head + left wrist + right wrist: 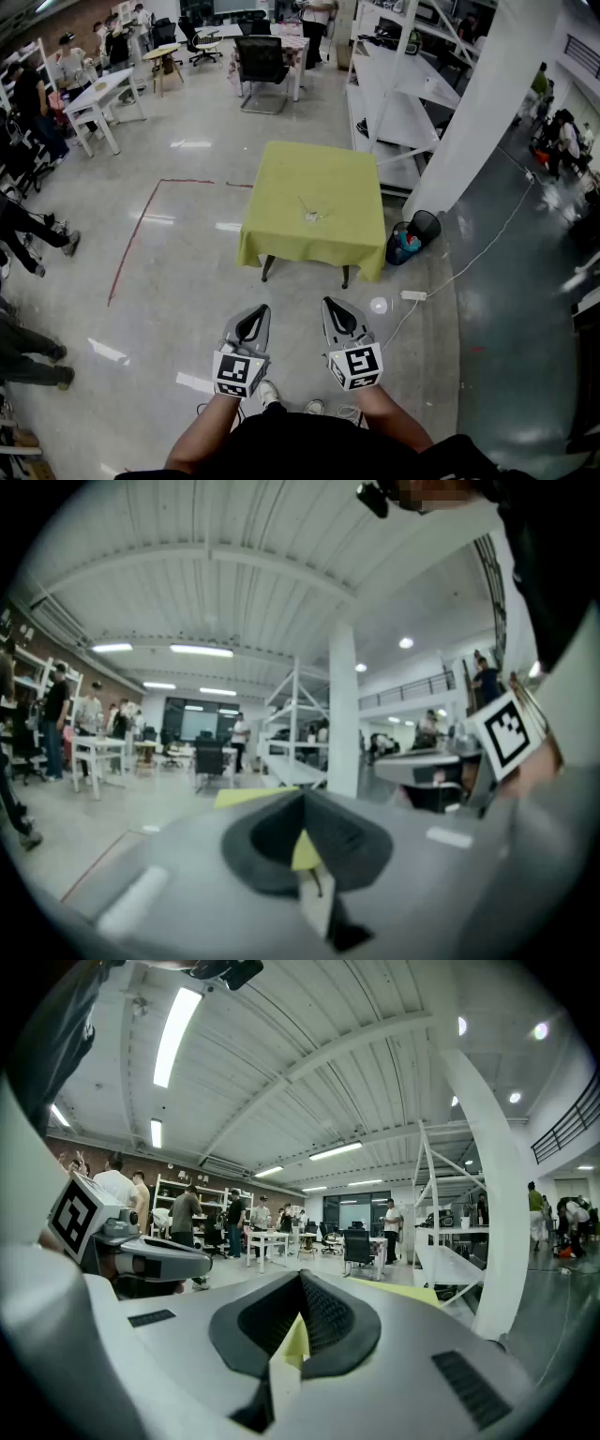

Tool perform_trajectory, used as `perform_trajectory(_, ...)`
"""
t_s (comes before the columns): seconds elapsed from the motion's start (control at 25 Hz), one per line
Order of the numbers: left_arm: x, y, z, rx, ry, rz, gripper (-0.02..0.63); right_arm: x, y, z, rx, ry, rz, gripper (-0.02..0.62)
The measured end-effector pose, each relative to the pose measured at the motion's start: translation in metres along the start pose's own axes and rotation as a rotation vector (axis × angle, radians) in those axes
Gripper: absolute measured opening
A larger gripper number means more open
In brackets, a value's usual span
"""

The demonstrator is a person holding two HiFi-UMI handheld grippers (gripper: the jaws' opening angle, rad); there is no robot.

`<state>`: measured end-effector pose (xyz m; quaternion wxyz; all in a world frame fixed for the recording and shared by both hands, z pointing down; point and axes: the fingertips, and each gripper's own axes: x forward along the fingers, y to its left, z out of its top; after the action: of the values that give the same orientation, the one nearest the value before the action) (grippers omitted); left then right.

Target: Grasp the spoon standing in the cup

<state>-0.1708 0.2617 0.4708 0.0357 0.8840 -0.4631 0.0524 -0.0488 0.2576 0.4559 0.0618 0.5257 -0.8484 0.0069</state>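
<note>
A small cup (pixel 312 217) with a thin spoon (pixel 304 204) leaning out of it stands near the middle of a table under a yellow-green cloth (pixel 281 178), well ahead of me. Both grippers hang low over the floor, short of the table's near edge. My left gripper (pixel 260 308) and right gripper (pixel 330 303) point toward the table, each with its jaws closed tip to tip and nothing held. In the left gripper view (pixel 302 797) and the right gripper view (pixel 300 1277) only a sliver of yellow cloth shows between the pads; cup and spoon are hidden.
A black waste basket (pixel 425 225) and a bag (pixel 402 246) sit at the table's right corner. A white power strip (pixel 413 295) with its cable lies on the floor nearby. White shelving (pixel 403 103) and a pillar (pixel 487 103) stand to the right. People stand at the left.
</note>
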Motion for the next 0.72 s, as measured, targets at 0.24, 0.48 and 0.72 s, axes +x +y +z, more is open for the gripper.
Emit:
perform_trajectory(0.24,0.003,-0.004,0.004,0.004,-0.002,0.014,0.006,-0.006,-0.010,0.004,-0.021,-0.002,0.007,0.006)
perform_trajectory(0.48,0.007,-0.002,0.002,-0.003,-0.006,0.021,0.006,-0.002,-0.014,-0.001,-0.023,-0.003,0.004,0.006)
perform_trajectory(0.72,0.016,-0.001,-0.001,-0.005,-0.006,-0.002,0.006,0.004,-0.020,-0.010,0.007,-0.008,-0.037,0.006)
